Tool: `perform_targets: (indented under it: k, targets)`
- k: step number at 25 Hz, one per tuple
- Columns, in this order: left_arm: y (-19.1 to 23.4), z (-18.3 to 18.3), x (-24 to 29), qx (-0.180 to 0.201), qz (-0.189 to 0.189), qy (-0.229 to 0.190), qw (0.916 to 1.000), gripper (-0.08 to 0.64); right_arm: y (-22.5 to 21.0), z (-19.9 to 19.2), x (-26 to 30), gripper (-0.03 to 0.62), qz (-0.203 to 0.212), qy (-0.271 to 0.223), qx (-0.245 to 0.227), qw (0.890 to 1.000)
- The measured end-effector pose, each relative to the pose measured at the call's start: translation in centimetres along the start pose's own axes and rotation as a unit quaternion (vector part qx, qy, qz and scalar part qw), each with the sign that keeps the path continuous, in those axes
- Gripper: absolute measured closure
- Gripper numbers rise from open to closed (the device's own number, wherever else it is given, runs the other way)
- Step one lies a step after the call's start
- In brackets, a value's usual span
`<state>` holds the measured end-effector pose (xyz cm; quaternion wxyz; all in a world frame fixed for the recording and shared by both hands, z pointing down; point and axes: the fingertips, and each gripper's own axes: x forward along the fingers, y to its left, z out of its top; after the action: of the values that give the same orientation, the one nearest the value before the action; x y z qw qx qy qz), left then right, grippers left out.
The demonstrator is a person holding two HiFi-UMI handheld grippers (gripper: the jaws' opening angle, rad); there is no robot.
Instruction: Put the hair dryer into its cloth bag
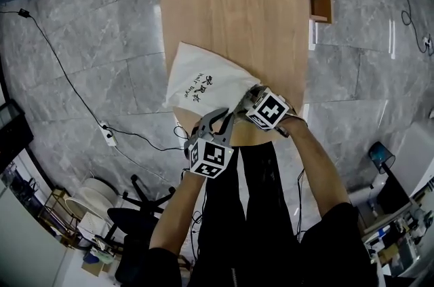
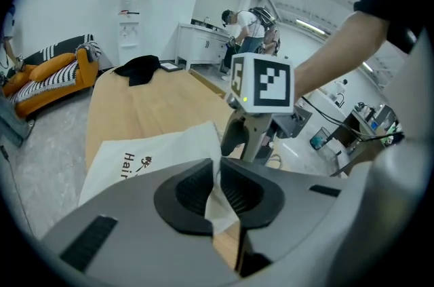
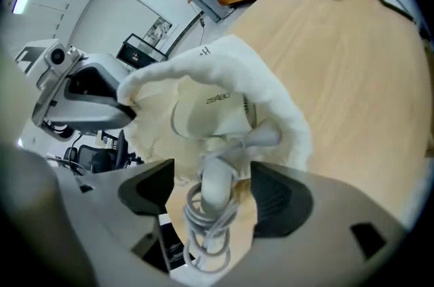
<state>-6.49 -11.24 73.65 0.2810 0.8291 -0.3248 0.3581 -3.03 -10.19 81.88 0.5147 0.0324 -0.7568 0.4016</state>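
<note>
**Operator:** State of the left gripper (image 2: 218, 194)?

**Technician:** Closed on the cloth bag (image 2: 149, 157). A fold of the bag's mouth edge is pinched between its two pads. The rest of the bag lies ahead of the jaws on the wooden table (image 1: 237, 21).

**Operator:** State of the right gripper (image 3: 213, 194)?

**Technician:** Open. The jaws stand wide apart. The handle of the hair dryer (image 3: 210, 112) lies between them with a gap on either side, and neither pad presses on it.

**Operator:** Location of the hair dryer?

**Technician:** Directly ahead of the right gripper. The white body sits inside the bag's open mouth. The handle, with the grey cord (image 3: 203, 231) looped at it, projects back out between the right gripper's jaws.

**Operator:** Relative position of the grippers?

**Technician:** The left gripper holds the mouth edge close beside the right gripper, on its left.
</note>
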Motion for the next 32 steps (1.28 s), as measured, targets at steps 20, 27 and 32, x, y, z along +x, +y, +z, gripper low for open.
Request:
perform_targets:
  k: [20, 27, 32]
  targets:
    - [0.0, 0.2, 0.5, -0.015, 0.018, 0.000, 0.9997, 0.518, -0.7, -9.2, 0.5, 0.377, -0.210, 0.009, -0.021, 0.978]
    - [-0.2, 0.8, 0.4, -0.010, 0.012, -0.012, 0.9998, 0.518, -1.1, -4.5, -2.4, 0.410, -0.228, -0.023, -0.113, 0.967]
    - [-0.4, 1.0, 0.6, -0.010, 0.005, -0.014, 0.9998, 0.518, -0.8, -1.1, -2.2, 0.416, -0.223, -0.038, -0.156, 0.961]
